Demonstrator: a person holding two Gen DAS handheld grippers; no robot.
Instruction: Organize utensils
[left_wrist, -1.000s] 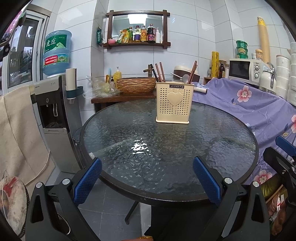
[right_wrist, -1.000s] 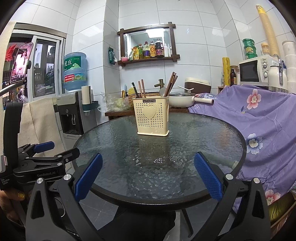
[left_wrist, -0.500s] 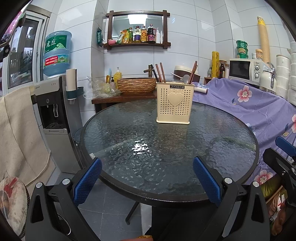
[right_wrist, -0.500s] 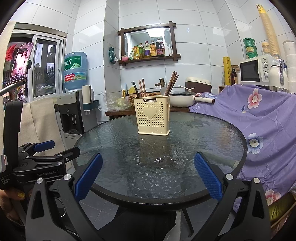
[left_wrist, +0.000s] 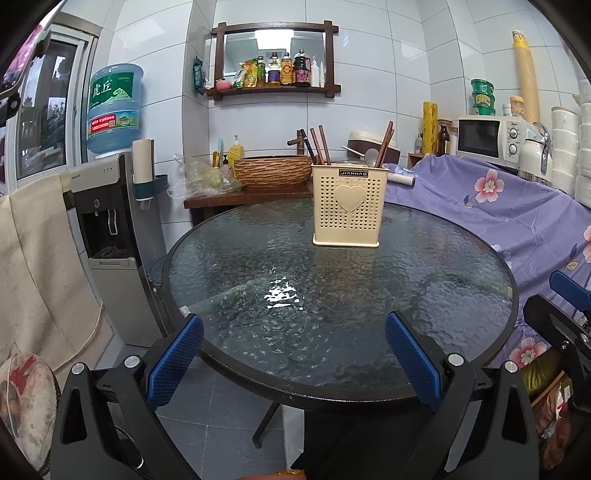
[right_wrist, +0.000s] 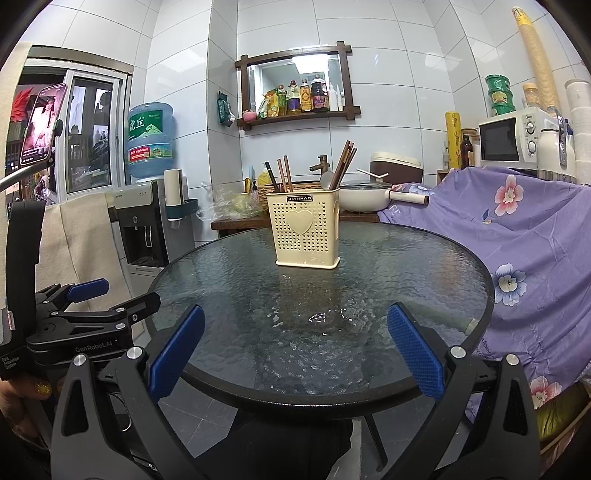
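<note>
1. Plainly, the left gripper (left_wrist: 293, 354) has its blue-padded fingers (left_wrist: 173, 360) spread wide apart with nothing between them, held at the near rim of the round glass table (left_wrist: 332, 391).
2. Likewise the right gripper (right_wrist: 295, 347) is spread wide and holds nothing; it sits at the near edge of the same table, and its blue fingers (right_wrist: 413, 345) frame the bare glass ahead.
3. From the right wrist view, the left gripper shows at the far left, off the table edge, with part of a hand (right_wrist: 22, 402) gripping its handle.
4. From the left wrist view, a part of the right gripper shows at the far right edge, beside the table.
5. Out past both grippers, the cream utensil holder (left_wrist: 349, 205) stands upright on the far half of the table, well apart from either gripper, with a heart on its perforated front.
6. Inside the holder, brown chopsticks (left_wrist: 319, 144) lean in the left part, more chopsticks lean at the right, and a metal spoon (right_wrist: 327, 181) stands beside those.
7. Behind the table, a wooden side table carries a woven basket (left_wrist: 273, 171).
8. To the left stands a water dispenser (left_wrist: 110, 229); to the right, a purple floral cloth (left_wrist: 498, 214) is draped below a white microwave (left_wrist: 491, 138).
</note>
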